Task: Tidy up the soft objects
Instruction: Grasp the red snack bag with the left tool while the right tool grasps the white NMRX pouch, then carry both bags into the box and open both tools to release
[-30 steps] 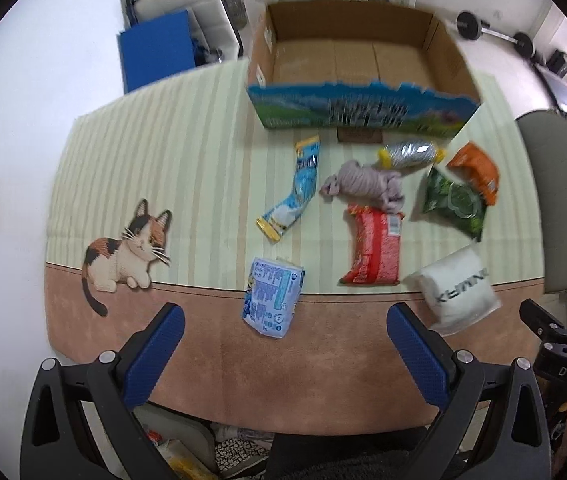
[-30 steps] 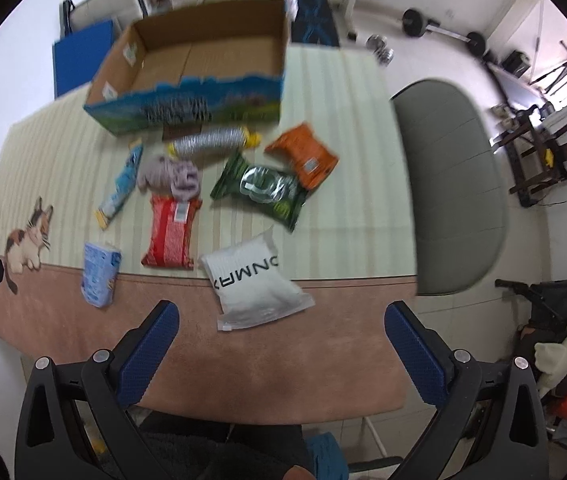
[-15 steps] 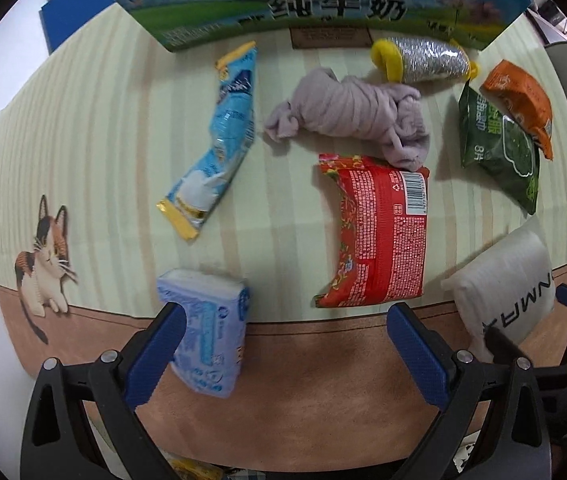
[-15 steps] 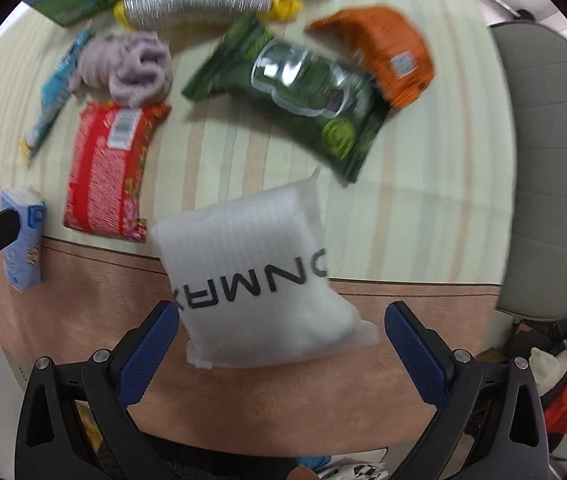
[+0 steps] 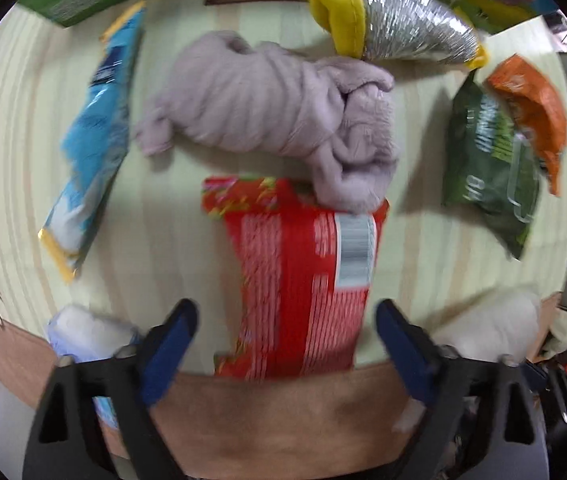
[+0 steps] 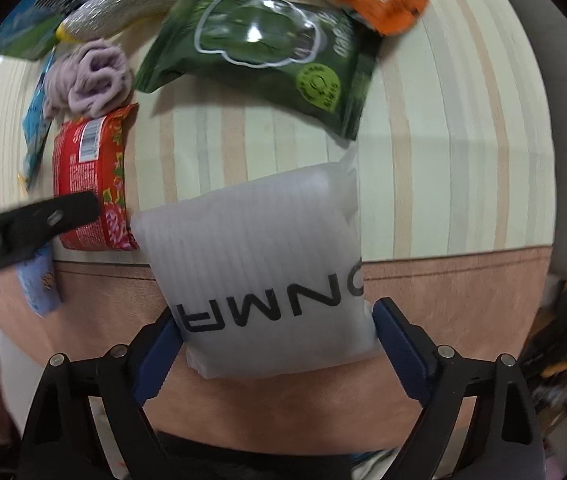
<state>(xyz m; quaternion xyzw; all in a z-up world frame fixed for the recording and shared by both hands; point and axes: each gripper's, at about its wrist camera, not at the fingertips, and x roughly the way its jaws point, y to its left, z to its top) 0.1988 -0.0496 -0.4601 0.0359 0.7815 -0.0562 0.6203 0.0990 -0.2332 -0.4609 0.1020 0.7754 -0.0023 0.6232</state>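
Leftmost: left gripper (image 5: 286, 334), jaws just closing yet clear of red packet (image 5: 303, 276), which lies between them, long axis 12-to-6, barcode end at 12 under lilac cloth (image 5: 275, 120). Rightward: right gripper (image 6: 275, 336), jaws just closing, pads at or nearly touching white pouch (image 6: 259, 268), squarish, sealed corner toward 1; each tool nearest its own item on striped table (image 6: 443, 160).

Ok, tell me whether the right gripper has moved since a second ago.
Yes. The right gripper has come down toward the striped tablecloth, now straddling the white pouch.
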